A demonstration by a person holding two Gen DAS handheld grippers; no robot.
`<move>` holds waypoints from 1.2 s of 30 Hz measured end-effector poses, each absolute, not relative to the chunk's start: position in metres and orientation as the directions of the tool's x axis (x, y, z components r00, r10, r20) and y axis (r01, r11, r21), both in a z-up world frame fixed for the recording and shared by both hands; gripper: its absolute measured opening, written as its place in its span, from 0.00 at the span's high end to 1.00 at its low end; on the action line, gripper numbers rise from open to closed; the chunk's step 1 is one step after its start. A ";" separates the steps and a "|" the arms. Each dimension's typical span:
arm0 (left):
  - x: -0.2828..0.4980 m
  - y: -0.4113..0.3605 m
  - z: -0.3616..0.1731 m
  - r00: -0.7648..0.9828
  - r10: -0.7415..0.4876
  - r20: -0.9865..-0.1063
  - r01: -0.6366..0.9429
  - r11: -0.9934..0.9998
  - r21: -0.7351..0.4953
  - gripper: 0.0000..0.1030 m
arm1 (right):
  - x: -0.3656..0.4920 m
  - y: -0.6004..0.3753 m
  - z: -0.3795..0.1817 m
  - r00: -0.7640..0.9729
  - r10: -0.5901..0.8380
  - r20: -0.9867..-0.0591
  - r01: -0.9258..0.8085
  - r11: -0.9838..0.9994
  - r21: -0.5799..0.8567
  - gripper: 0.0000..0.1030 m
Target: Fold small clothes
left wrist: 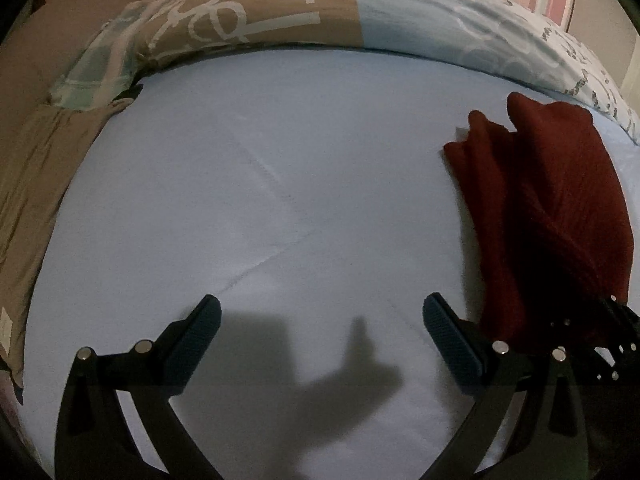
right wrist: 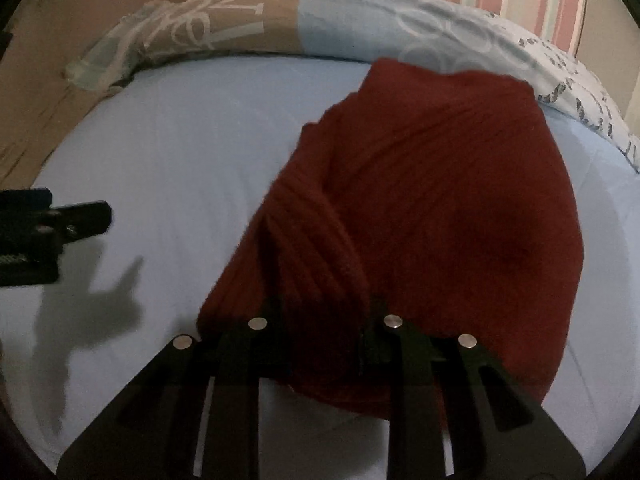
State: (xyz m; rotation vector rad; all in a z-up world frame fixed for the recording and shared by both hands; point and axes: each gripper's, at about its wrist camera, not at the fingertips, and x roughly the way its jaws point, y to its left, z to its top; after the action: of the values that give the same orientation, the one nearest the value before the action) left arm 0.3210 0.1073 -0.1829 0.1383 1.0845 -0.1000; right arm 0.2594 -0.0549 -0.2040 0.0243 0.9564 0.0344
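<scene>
Holding the red knit [right wrist: 432,208] bunched at the sheet's [left wrist: 280,184] right side, our right gripper [right wrist: 324,320] pinches its near edge; left gripper [left wrist: 320,320] gapes empty. Folding's barely started, we'd say.

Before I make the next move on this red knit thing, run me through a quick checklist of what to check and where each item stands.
1. Right gripper has the red knit garment: ok, the fingers are closed into its near edge.
2. Left gripper free to help: ok, jaws wide open over the bare blue sheet, holding nothing.
3. Garment laid flat: not ok, it is bunched, with a thick roll along its left side.
4. Room to spread it: ok, open sheet lies to the left.
5. Far edge clear of the patterned quilt: cannot tell, they meet in view.
</scene>
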 end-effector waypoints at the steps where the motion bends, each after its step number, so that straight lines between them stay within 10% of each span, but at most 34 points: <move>1: 0.321 0.107 -0.182 0.464 -0.012 -0.886 0.152 0.986 0.066 0.02 | 0.259 -0.054 -0.202 0.576 0.046 -0.816 -0.029 0.999 0.036 0.75; 6: 0.321 0.103 -0.176 0.463 -0.024 -0.886 0.165 0.984 0.060 0.02 | 0.251 -0.070 -0.185 0.570 0.095 -0.816 -0.076 0.995 0.062 0.41; 12: 0.326 0.083 -0.162 0.460 -0.054 -0.886 0.225 0.973 0.057 0.02 | 0.214 -0.115 -0.148 0.594 0.134 -0.793 -0.053 0.990 0.128 0.27; 36: 0.366 -0.068 -0.186 0.338 -0.246 -0.908 0.380 0.919 -0.107 0.02 | 0.215 -0.248 -0.141 0.636 -0.101 -0.765 0.245 0.966 0.076 0.19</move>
State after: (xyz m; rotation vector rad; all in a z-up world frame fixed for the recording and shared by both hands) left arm 0.3662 -0.0676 -0.1859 0.1318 1.1569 -0.4094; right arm 0.2153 -0.2484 -0.1415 0.1795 0.8599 -0.1988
